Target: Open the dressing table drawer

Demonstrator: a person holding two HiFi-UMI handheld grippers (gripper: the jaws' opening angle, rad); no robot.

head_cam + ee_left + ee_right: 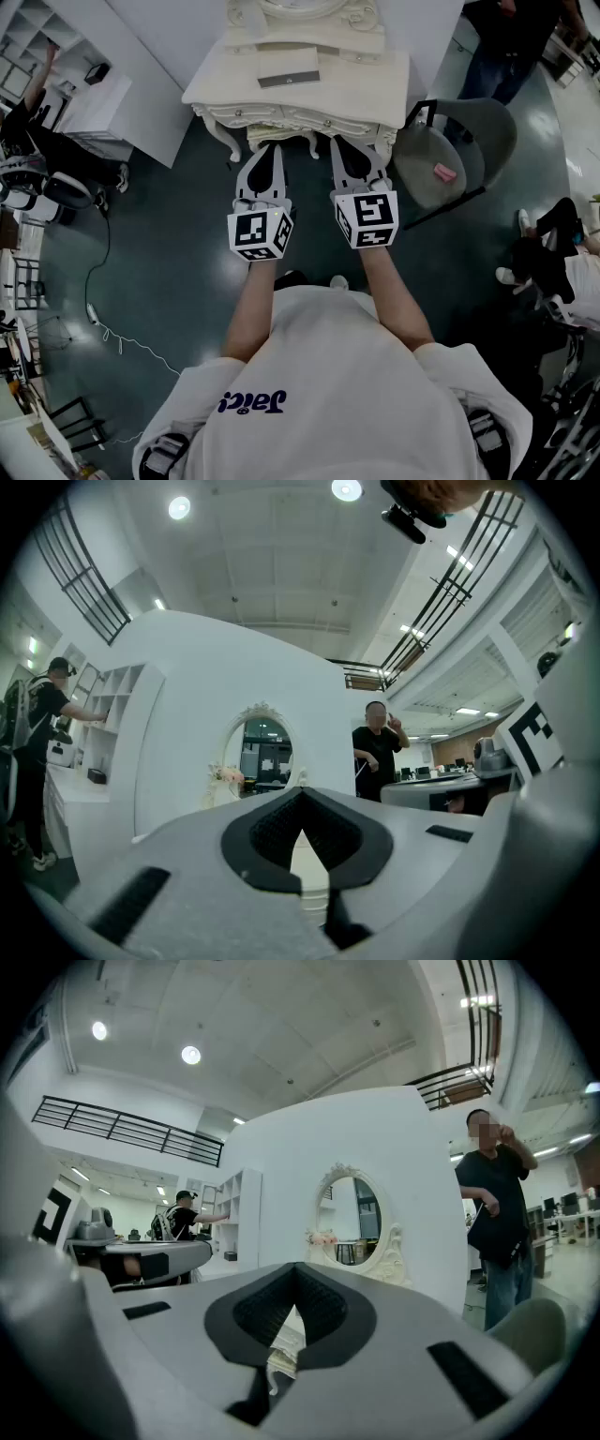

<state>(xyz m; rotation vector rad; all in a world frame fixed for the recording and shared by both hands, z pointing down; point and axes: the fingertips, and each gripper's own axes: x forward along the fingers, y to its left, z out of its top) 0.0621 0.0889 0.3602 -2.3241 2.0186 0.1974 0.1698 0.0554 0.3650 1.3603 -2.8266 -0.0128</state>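
1. Overhead, in the head view, a cream-white carved dressing table (375, 70) stands straight ahead of the person. Its drawer front (291, 119) sits shut under the worktop edge. The left gripper (269, 148) and right gripper (340, 141) are held side by side, their tips just short of that front and touching nothing. Both pairs of fingers look pressed together and empty.
   - With the fingers together, neither gripper can take a pull; they must part first. I cannot make out the pull itself, and if it is small, a hurried grip could slip off it.
   - A tug from one side only could skew the drawer and jam it.
   - The table looks light, so it might slide on the glossy floor instead of the drawer opening.
   - The drawer's long axis runs left to right across this view, along the worktop's front. Its face points at the person, so it should slide out towards them.
2. Next, the left gripper view shows the left gripper (300, 799) with its dark pads meeting at the tips and nothing between them. The table's white-framed oval mirror (262, 752) stands beyond.
3. Lastly, the right gripper view shows the right gripper (295, 1274) closed and empty in the same way. A strip of carved cream table edge (279, 1358) shows through the gap behind the pads. That edge lies below the tips, so the aim may need to drop, or the fingers could close on the carving.
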